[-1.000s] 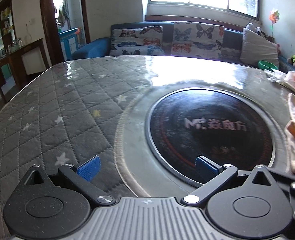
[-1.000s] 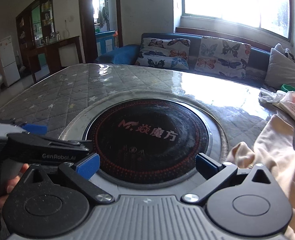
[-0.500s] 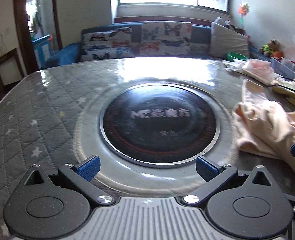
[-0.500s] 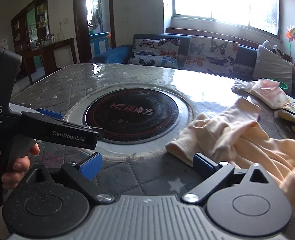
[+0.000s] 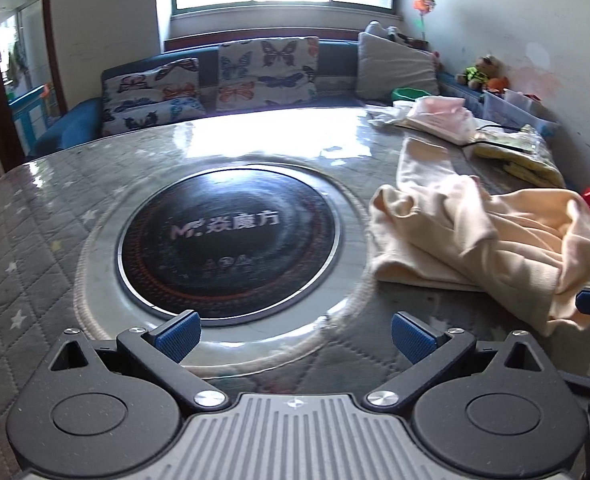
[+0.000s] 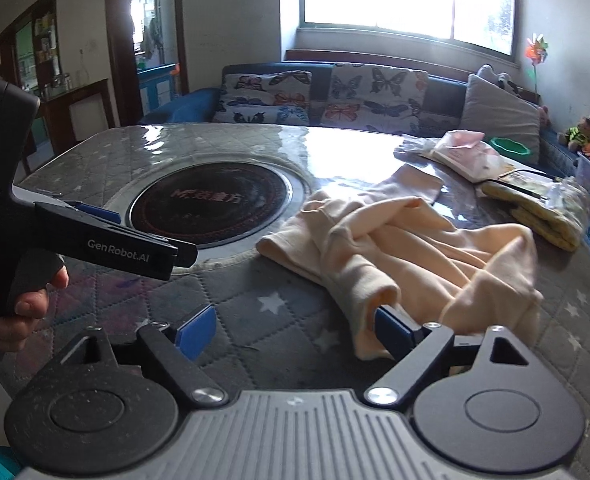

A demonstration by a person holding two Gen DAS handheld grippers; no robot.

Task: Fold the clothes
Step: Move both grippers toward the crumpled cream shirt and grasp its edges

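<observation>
A crumpled cream garment (image 5: 483,236) lies on the right half of the quilted grey table; it also shows in the right wrist view (image 6: 407,248). My left gripper (image 5: 295,334) is open and empty over the table's front, left of the garment. My right gripper (image 6: 295,330) is open, low over the table, with its right fingertip (image 6: 393,330) at the garment's near cuff. The left gripper's body (image 6: 95,240) shows in the right wrist view, held by a hand.
A round black cooktop (image 5: 231,240) is set in the middle of the table (image 5: 35,272). Folded pink (image 6: 467,152) and yellow (image 6: 547,212) clothes lie at the far right. A sofa with butterfly cushions (image 5: 255,76) stands behind the table.
Both grippers have swung to the right and pulled back, so the cream garment has come into full view. The right gripper has come down to the garment's near cuff.
</observation>
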